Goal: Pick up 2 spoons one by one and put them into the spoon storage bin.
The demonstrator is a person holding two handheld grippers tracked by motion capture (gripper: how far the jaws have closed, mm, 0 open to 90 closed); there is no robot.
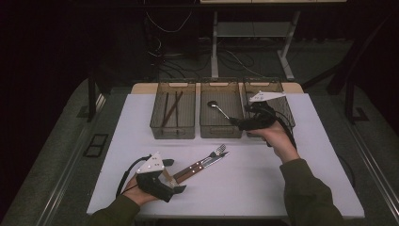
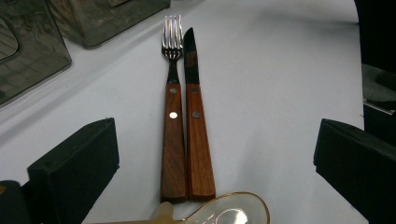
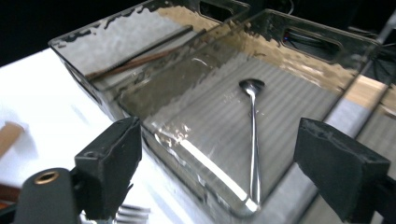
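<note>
Nearest the person, the left gripper (image 1: 175, 187) rests low on the white table (image 1: 244, 188) at about seven o'clock, the forearm coming in from the bottom edge and the hand tilted so the jaws point toward one o'clock. In the left gripper view its jaws stand wide apart with nothing clamped, and the fork (image 2: 173, 107) and the knife (image 2: 196, 121) lie side by side between them, wooden handles touching. A pale spoon-like piece (image 2: 224, 212) sits right at the handle ends; it is too cropped to say for certain what it is.

Farther off, at about one o'clock, the right gripper (image 1: 237, 123) hovers at the near rim of the middle bin (image 1: 221, 129), wrist bent and palm turned inward. Its jaws are open and empty, and the metal spoon (image 3: 253, 135) lies loose on that bin's ribbed floor. The left bin (image 1: 172, 132) holds the chopsticks (image 1: 170, 109); the right bin (image 1: 282, 89) is partly hidden behind the hand.

The step in hand looks like sorting cutlery into the bins. To do it well, close on one handle alone, near its middle, so the neighbour is not dragged along.
</note>
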